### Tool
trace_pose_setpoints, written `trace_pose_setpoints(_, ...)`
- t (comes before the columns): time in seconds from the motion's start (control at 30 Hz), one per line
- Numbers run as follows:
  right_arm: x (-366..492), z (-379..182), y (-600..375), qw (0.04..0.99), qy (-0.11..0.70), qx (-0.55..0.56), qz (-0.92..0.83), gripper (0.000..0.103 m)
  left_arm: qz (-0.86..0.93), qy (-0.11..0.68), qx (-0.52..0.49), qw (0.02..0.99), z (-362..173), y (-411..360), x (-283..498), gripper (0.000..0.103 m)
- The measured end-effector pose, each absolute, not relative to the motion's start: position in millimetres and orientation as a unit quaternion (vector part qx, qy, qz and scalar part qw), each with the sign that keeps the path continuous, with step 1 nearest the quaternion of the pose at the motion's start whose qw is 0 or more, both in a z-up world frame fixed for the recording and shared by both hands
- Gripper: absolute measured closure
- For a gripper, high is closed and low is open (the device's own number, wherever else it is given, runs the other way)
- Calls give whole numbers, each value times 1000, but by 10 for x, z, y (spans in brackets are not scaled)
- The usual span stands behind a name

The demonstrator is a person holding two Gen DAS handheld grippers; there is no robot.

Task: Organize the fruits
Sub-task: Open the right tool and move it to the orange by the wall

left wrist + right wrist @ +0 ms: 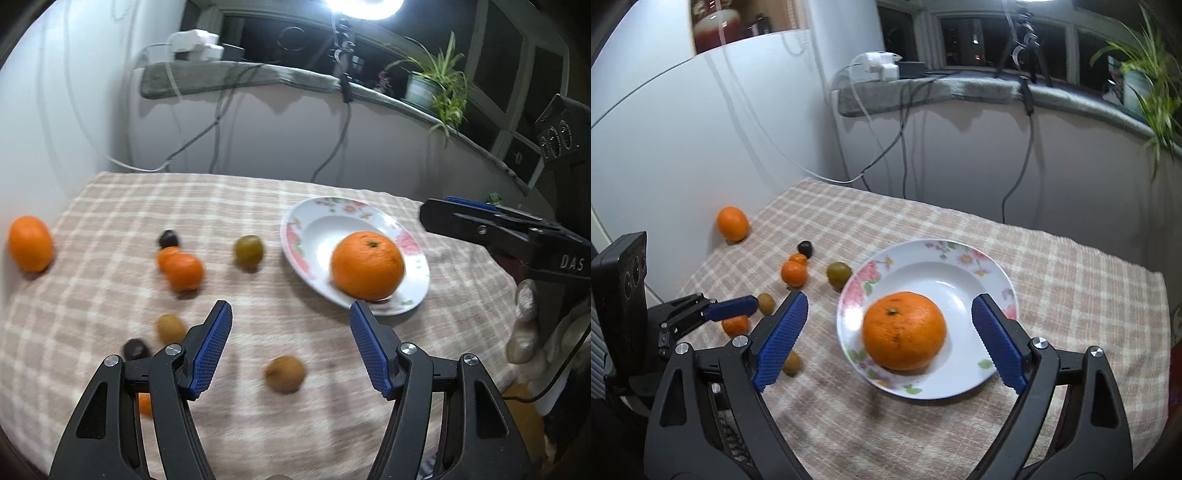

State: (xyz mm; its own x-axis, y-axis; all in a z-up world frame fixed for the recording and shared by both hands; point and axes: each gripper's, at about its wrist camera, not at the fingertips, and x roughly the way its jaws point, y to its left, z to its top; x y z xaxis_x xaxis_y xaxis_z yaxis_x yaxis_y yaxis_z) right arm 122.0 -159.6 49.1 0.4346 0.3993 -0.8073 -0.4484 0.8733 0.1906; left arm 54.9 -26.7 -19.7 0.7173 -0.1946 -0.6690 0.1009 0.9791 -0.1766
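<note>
A large orange [904, 330] lies in the flowered white plate [923, 245] on the checked cloth. My right gripper [889, 299] hangs over it, open, its blue pads standing clear on either side of the fruit. My left gripper [290, 306] is open and holds nothing, hovering above the cloth left of the plate [306, 221]. Loose fruit lies around it: a brown one [285, 373], a greenish one [248, 251], two small tangerines [181, 269], dark fruits [169, 239] and a big orange [30, 243] at the far left.
A white wall [683, 147] borders the table on the left. Behind it runs a stone windowsill [960, 90] with chargers, hanging cables and a potted plant [439, 85]. A gloved hand [522, 325] holds the right gripper at the table's right edge.
</note>
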Motion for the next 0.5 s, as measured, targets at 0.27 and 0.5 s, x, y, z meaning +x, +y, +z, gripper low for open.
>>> trace_pose_setpoints(0.27,1233,450,-1247,821,499,-40,274,10,-28,359,-71,930,-209,131,303,37)
trace_pose_setpoints(0.5,1376,442,-874,797,510,-16,322,10,27,355,-83,931,-245,535,202,37)
